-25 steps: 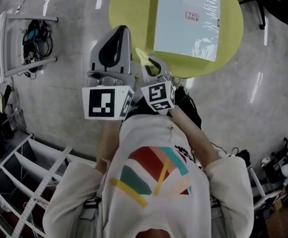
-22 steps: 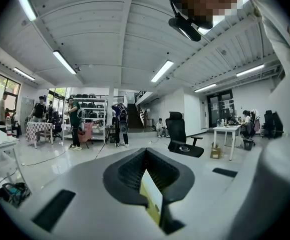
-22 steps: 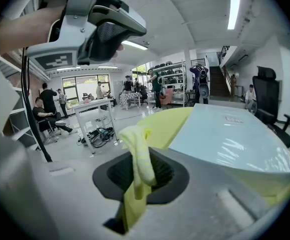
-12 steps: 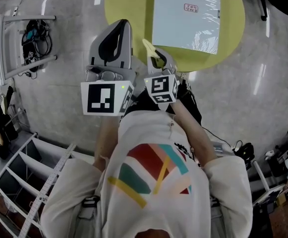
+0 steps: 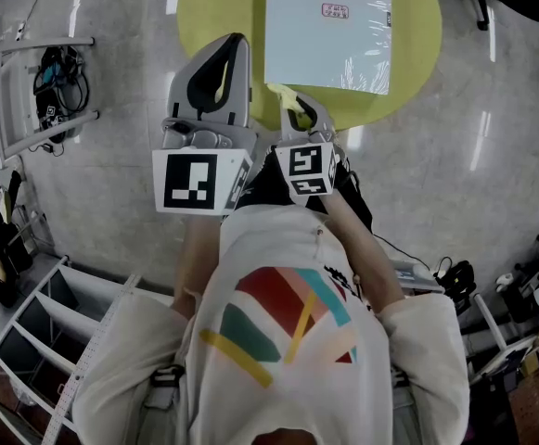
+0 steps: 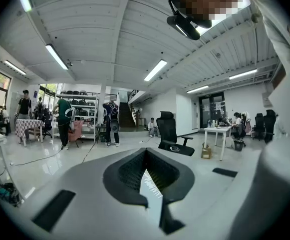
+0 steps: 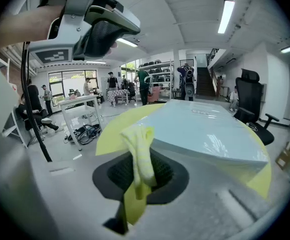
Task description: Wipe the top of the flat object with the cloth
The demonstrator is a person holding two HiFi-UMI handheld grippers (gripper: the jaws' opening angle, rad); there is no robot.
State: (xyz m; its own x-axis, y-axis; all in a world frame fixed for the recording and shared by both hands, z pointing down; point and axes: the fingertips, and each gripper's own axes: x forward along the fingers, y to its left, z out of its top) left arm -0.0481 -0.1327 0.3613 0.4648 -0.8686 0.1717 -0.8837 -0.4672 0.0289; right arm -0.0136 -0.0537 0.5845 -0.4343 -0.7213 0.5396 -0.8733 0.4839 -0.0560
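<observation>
The right hand-held gripper (image 5: 294, 108) has its jaws pinched onto a cloth (image 7: 139, 151). The cloth is pale yellow and soft-knit, and it rises from the grip as a crumpled, folded tuft. From the head view, the cloth (image 5: 281, 94) sits over the near rim of the worktop (image 5: 215, 12), a round, matte yellow-green disc, just beside the near-left corner of the flat object (image 5: 329, 40). Whether the cloth touches the object is unclear.

The flat object (image 7: 207, 129) is a thin, pale blue-white rectangular slab that lies flat on the worktop. It is wrapped in glossy film that catches the ceiling lights, and it has a small pink label on top.

The left hand-held gripper (image 5: 221, 49) is smooth grey plastic with ribbed black pads. It is raised beside the right one, with its jaws brought together on nothing.
</observation>
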